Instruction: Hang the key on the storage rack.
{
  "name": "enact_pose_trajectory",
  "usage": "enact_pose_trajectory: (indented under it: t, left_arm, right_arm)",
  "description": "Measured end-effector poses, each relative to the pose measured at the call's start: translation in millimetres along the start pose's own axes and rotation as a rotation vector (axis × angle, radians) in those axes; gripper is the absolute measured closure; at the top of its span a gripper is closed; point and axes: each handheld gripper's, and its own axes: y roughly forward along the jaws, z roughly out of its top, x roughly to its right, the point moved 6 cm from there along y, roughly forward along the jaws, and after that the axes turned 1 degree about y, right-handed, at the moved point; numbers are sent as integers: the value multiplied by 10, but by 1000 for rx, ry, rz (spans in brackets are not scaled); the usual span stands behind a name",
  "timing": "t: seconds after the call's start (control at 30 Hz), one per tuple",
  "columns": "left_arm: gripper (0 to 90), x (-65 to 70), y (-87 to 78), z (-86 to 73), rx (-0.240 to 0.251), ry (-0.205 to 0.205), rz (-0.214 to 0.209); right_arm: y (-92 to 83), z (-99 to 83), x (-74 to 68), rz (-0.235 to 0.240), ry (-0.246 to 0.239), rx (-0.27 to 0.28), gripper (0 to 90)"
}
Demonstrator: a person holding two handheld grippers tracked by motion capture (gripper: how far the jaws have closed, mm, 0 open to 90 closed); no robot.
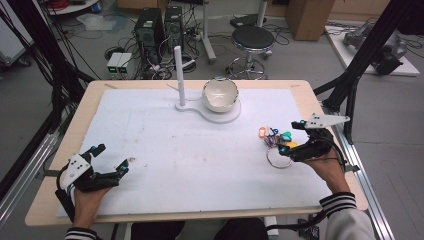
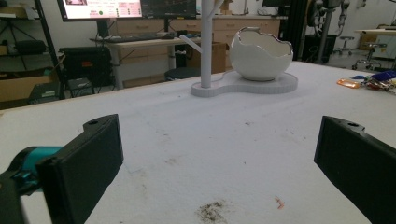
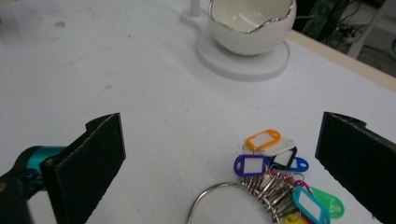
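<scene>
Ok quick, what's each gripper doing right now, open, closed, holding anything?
Left gripper: open, holding nothing, over bare table.
Right gripper: open, holding nothing, jaws either side of the key tag bunch.

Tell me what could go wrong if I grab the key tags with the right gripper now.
The right gripper is open over the key tags, which fan loosely off a thin ring lying flat on the table. Closing might pinch only one or two tags, so the bunch could swing or slip. The ring itself looks hard to catch. Carrying it forward, the dangling bunch could knock the bowl on its stand.
</scene>
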Motion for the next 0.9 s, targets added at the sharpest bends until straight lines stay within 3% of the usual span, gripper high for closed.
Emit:
enact_pose_trajectory:
  t: [0.03,0.1,0.13,0.17,0.23,0.27,0.37,0.4,0.43,0.53,0.9]
  left_arm:
    - [17,0,1,0,0,0,0]
    - [17,0,1,0,0,0,1]
    - [17,-1,1,0,-1,1,1]
    - [17,1,2,0,-1,0,1]
    - [17,1,2,0,-1,-1,1]
    - [17,-1,2,0,-1,1,2]
    - [17,2,2,-1,-2,0,1]
    - [17,1,2,-1,-2,0,1]
    - [17,1,2,-1,-2,0,1]
    - [17,2,2,-1,-2,0,1]
    - [17,2,2,-1,-2,1,0]
  right_arm:
    - [0,0,0,0,0,0,10]
    - [40,-7,-8,26,-21,-72,10]
    - [40,-7,-8,26,-21,-72,10]
    - [77,-21,-11,39,-44,-121,10]
    - [95,-30,-14,45,-54,-143,10]
    - [128,-54,-21,53,-68,-191,10]
    - [163,-77,-20,65,-85,-227,11]
    - [194,-110,-21,71,-94,-271,11]
    - [194,-110,-21,71,-94,-271,11]
    - [254,-184,-30,99,-119,-348,43]
    - [384,-317,-41,129,-167,-487,52]
